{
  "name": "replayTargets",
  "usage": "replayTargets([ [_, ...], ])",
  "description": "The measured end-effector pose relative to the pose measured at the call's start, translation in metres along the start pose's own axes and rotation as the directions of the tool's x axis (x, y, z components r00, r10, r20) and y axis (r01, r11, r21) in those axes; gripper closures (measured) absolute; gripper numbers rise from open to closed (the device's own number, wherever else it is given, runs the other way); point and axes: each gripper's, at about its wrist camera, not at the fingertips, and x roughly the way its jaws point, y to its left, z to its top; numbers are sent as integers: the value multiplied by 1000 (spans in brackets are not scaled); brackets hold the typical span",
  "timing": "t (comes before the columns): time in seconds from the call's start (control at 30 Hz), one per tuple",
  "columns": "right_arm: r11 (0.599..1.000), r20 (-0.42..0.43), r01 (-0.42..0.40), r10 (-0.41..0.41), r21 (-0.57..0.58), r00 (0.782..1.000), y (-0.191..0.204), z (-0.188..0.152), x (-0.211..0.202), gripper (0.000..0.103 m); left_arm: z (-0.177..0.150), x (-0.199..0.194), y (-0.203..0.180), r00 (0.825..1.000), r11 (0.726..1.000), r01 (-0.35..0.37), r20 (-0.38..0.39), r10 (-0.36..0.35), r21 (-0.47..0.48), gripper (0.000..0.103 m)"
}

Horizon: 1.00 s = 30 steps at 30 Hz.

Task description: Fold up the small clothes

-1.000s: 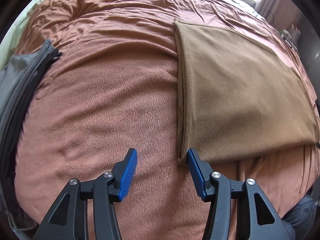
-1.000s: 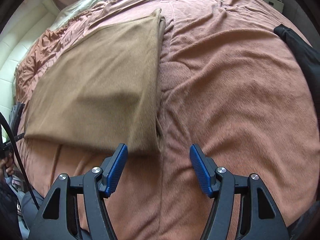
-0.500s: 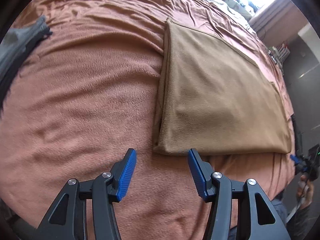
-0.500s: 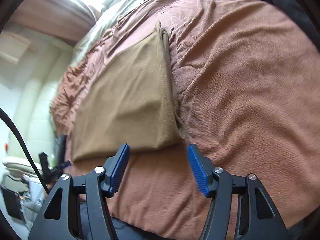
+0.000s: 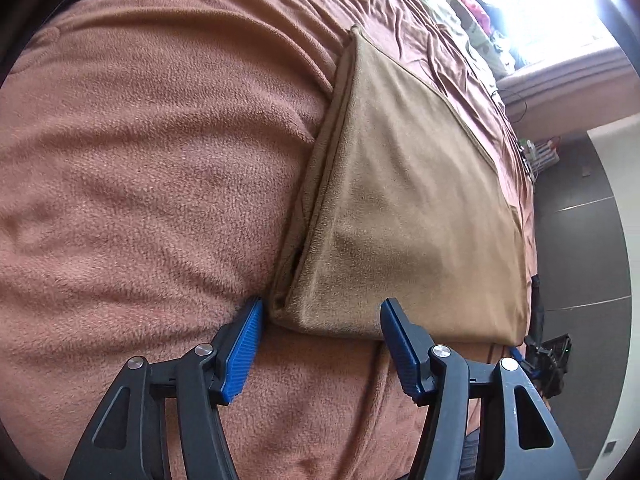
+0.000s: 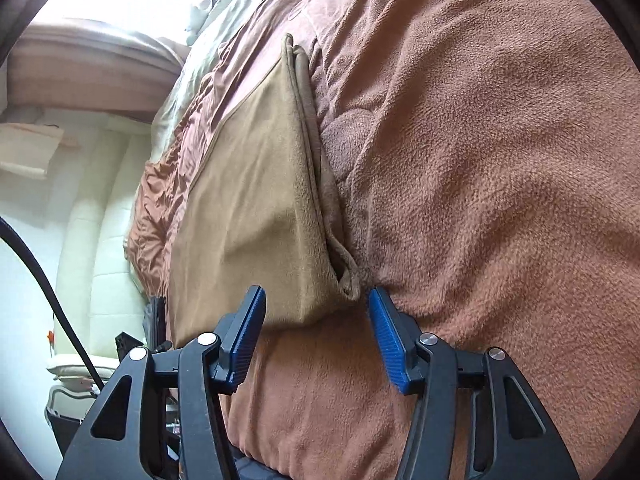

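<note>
Left wrist view: your left gripper is spread wide, straddling the near left corner of the folded tan cloth, gripping nothing. The cloth lies flat on the rust fleece blanket, near its front edge.

Right wrist view: your right gripper is also wide, framing the cloth's near right corner, where the layers gape.

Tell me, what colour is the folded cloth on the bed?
Plain tan folded cloth, clearest in the left wrist view.
</note>
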Motion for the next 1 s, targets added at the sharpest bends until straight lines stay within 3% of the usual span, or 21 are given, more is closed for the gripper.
replayTargets([
  [0.17,1000,22,-21,21,5,1000,-5,-3,4,52,1,-9,-2,998,999,47,45,-47,10,43],
  [0.3,999,17,17,-16,-40,1000,4,-4,-2,58,2,-28,-13,988,991,121,88,-127,65,43],
  [0.43,996,8,27,-27,-89,1000,13,-6,-4,58,3,-24,-17,993,992,93,69,-99,84,43],
  [0.63,997,23,30,-29,-71,999,10,-4,2,58,3,-6,-9,998,997,51,43,-54,54,43],
  [0.8,998,48,26,-23,-60,999,11,1,8,60,7,3,-4,998,999,13,67,-15,42,59],
  [0.9,999,63,24,-21,-45,998,9,2,12,74,9,4,-3,996,999,-15,85,12,34,80],
  [0.93,999,64,32,-29,-44,997,10,1,14,85,10,3,-2,996,999,-23,92,20,36,94],
  [0.97,998,60,41,-38,-47,997,11,0,16,96,10,2,-3,995,999,-20,101,16,44,96],
  [1.0,998,58,44,-41,-53,997,13,0,16,98,9,-3,-5,992,998,-23,124,15,62,96],
])
